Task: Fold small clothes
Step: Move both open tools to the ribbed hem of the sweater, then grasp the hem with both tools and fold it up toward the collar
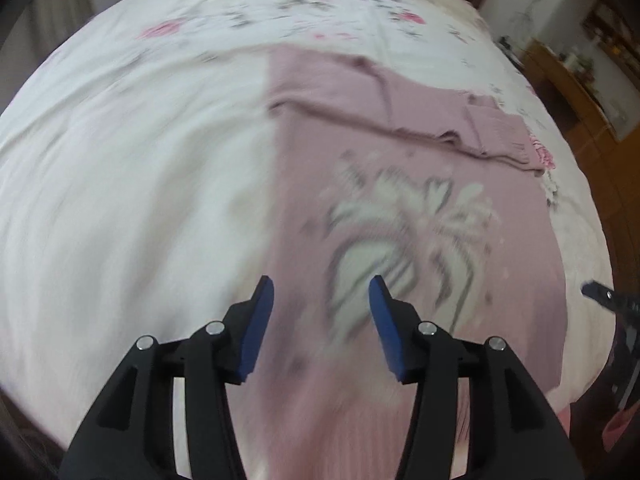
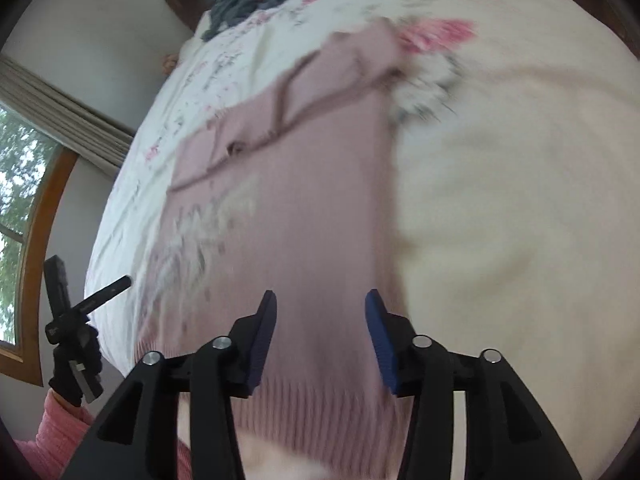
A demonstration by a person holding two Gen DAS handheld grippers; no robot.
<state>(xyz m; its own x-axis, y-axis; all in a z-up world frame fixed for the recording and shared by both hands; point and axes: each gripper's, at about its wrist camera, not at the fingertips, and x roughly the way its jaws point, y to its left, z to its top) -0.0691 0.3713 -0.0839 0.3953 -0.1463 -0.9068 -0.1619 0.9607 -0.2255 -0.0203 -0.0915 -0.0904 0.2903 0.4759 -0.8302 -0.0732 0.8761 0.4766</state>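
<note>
Pink knit sweater flat mid-frame on bed sheet: soft, light, limp. Best hold likely ribbed hem, lower centre. Left gripper and right gripper both wide, empty.

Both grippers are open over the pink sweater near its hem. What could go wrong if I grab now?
1. The sweater lies flat on the soft sheet, so the open left gripper or right gripper may pinch the sheet along with the knit.
2. The sleeves are folded loosely across the top and may slide off as the hem lifts.
3. Both views are motion-blurred, so aim at the hem may be off.
</note>
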